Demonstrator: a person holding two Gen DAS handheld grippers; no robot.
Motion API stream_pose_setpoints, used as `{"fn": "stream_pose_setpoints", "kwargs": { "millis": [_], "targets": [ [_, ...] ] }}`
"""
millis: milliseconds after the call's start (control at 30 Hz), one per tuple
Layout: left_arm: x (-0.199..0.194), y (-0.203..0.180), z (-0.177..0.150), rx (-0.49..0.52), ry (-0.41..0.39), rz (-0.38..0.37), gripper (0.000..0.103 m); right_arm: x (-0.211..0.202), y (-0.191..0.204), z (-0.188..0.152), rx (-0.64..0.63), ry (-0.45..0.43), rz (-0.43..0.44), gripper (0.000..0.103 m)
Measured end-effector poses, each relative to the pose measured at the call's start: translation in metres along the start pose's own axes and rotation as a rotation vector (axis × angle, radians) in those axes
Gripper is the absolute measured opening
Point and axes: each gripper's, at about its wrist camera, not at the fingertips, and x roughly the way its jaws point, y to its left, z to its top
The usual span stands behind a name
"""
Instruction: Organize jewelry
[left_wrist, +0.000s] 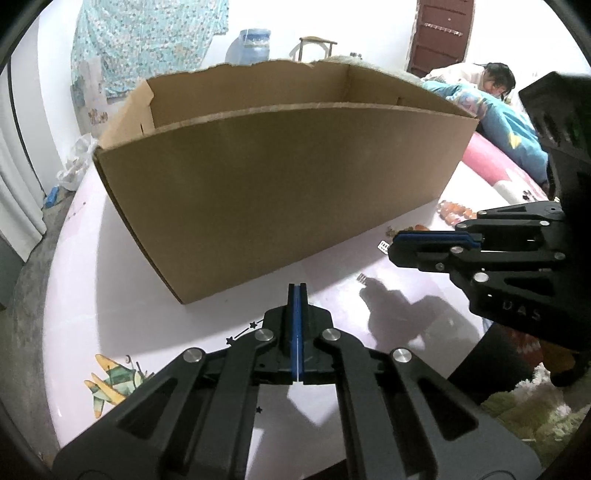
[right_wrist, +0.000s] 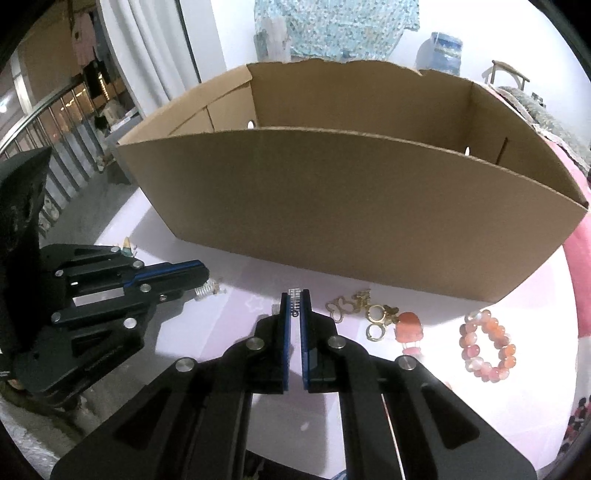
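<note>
**A:** Status on the jewelry?

**B:** My right gripper (right_wrist: 295, 295) is clamped on a small clear piece (right_wrist: 294, 294) with a row of tiny stones or ribs. It sits right at my fingertips, lifted off the table (right_wrist: 424, 398), just in front of the box (right_wrist: 332, 199). Can't tell exactly what kind of piece it is.

**A:** Left side?

**B:** My left gripper (left_wrist: 297, 291) has its jaws pressed fully together, blue pads touching, nothing between them. It hovers low over the table, pointed at the box's near wall.

**A:** What's loose on the table?

**B:** From the right wrist view: a bead bracelet (right_wrist: 487, 346), pink-orange and whitish round beads, lying flat in a ring to my right. Left of it, an orange-pink pendant (right_wrist: 409, 325), flat, rounded top. Next to that, a gold cluster (right_wrist: 364, 308): an open butterfly-shaped outline, a couple of small hoops, some tangled bits touching each other. All of it lies near the box's front wall, not touching it. There's also a small silver coil piece (right_wrist: 205, 289) on the table just beside my left fingertips.

**A:** Box contents?

**B:** Brown cardboard, open top, ragged back edge, slots and small holes in the end walls. Only the upper inner walls are visible from either wrist; the floor is hidden behind the front wall, so I can't tell what's in it.

**A:** Table?

**B:** Pale pink cover with cartoon prints.
</note>
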Motion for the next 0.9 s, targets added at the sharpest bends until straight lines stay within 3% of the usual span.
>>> {"fn": "stream_pose_setpoints", "kwargs": {
  "millis": [300, 433, 467, 533, 600, 800, 900],
  "targets": [
    [-0.024, -0.012, -0.003, 0.009, -0.047, -0.003, 0.0, -0.017, 0.0, -0.004, 0.01, -0.04, 0.015, 0.005],
    [-0.02, -0.016, -0.008, 0.029, -0.004, 0.012, 0.001, -0.017, 0.005, -0.001, 0.01, -0.047, 0.028, 0.005],
    [-0.018, -0.017, -0.008, 0.039, 0.006, 0.015, 0.003, -0.018, 0.005, -0.002, 0.01, -0.048, 0.033, 0.005],
    [-0.014, -0.017, -0.008, 0.057, 0.013, 0.036, 0.02, -0.019, 0.005, -0.004, 0.013, -0.048, 0.04, 0.005],
    [-0.009, -0.017, -0.008, 0.073, 0.023, 0.039, 0.024, -0.02, 0.005, -0.005, 0.018, -0.049, 0.049, 0.005],
    [0.014, -0.015, -0.009, 0.116, 0.088, 0.064, 0.023, -0.023, 0.004, -0.007, 0.029, -0.057, 0.052, 0.005],
    [0.013, -0.013, -0.007, 0.106, 0.08, 0.04, 0.013, -0.024, 0.001, -0.006, 0.037, -0.062, 0.05, 0.005]
  ]
}}
